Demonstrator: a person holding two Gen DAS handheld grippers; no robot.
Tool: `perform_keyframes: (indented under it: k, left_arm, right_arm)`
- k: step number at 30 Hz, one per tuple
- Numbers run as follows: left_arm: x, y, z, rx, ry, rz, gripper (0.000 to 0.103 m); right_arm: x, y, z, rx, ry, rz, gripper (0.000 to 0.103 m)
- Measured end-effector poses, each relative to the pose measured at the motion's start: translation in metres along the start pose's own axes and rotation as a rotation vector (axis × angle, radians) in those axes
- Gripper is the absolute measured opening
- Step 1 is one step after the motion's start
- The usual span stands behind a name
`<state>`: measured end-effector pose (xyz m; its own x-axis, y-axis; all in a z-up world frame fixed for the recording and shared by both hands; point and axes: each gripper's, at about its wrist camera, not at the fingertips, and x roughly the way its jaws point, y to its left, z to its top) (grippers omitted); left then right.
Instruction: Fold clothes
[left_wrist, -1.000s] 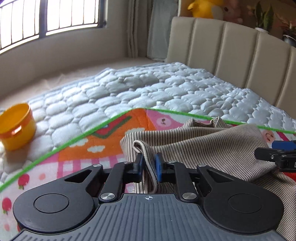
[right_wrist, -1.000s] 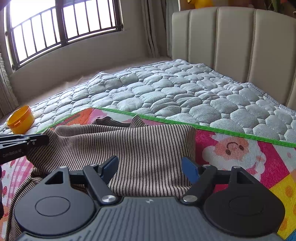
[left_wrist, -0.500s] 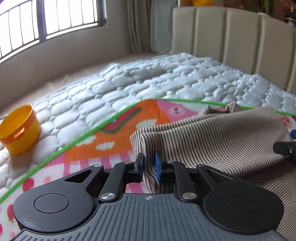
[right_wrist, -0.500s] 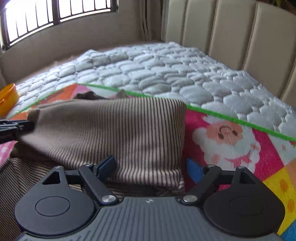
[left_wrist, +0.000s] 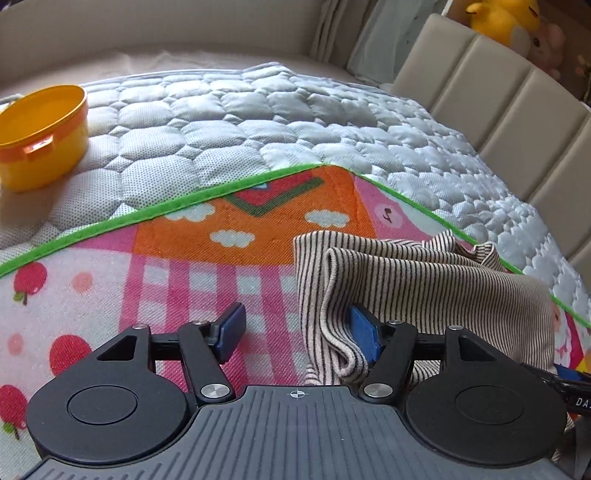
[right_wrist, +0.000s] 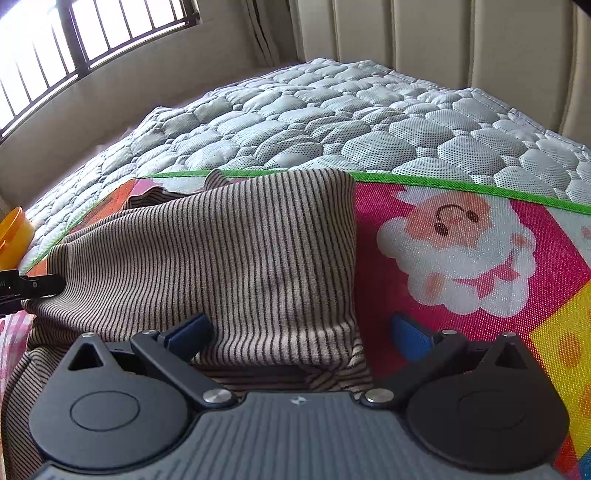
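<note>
Left gripper (left_wrist: 297, 328): jaws spread wide, holding nothing; a folded edge of the garment rests against its right pad
Right gripper (right_wrist: 299, 330): jaws wide, straddling the garment's near fold
Striped garment (right_wrist: 229, 254): folded over on the cartoon mat (right_wrist: 461, 236), atop the quilted bed cover (right_wrist: 332, 122)
Yellow tub (left_wrist: 42, 136): on the quilt, well apart from the garment

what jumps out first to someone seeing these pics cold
The bright cartoon play mat with its Santa face, spread over a grey quilted mattress. On it lies a folded brown striped garment, with the open left gripper and open right gripper at its near edge. A yellow tub sits far left.
</note>
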<state>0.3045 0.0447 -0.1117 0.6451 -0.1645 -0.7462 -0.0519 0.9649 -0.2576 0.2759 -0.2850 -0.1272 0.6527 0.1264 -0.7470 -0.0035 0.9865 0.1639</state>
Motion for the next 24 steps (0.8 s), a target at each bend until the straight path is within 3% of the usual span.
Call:
perform_keyframes:
  k: [7,9,13,16,20,24]
  left_arm:
    - [0.000,-0.013,-0.003,0.051,0.020,-0.037,0.090]
    - [-0.001,-0.016,-0.003,0.064,0.031,-0.058,0.090]
    - [0.000,-0.012,-0.003,-0.002,0.053,-0.137,0.088]
    - [-0.002,0.001,0.003,-0.090,0.091,-0.223,0.072]
    - [0.004,0.026,0.026,-0.208,0.139,-0.324,0.072]
    - [0.028,0.030,0.040,-0.176,0.211,-0.357,0.074]
  right_arm:
    - [-0.001,0.001,-0.004,0.001,-0.038,-0.013,0.103]
    - [-0.003,0.000,-0.010,0.003,-0.072,-0.006,0.103]
    - [-0.009,-0.006,-0.005,0.007,-0.063,0.025,0.103]
    - [-0.027,-0.015,0.013,-0.021,-0.088,0.066,0.100]
    - [-0.038,-0.025,0.052,-0.128,-0.115,0.129,0.072]
    - [0.003,-0.044,0.080,-0.020,-0.013,0.186,0.072]
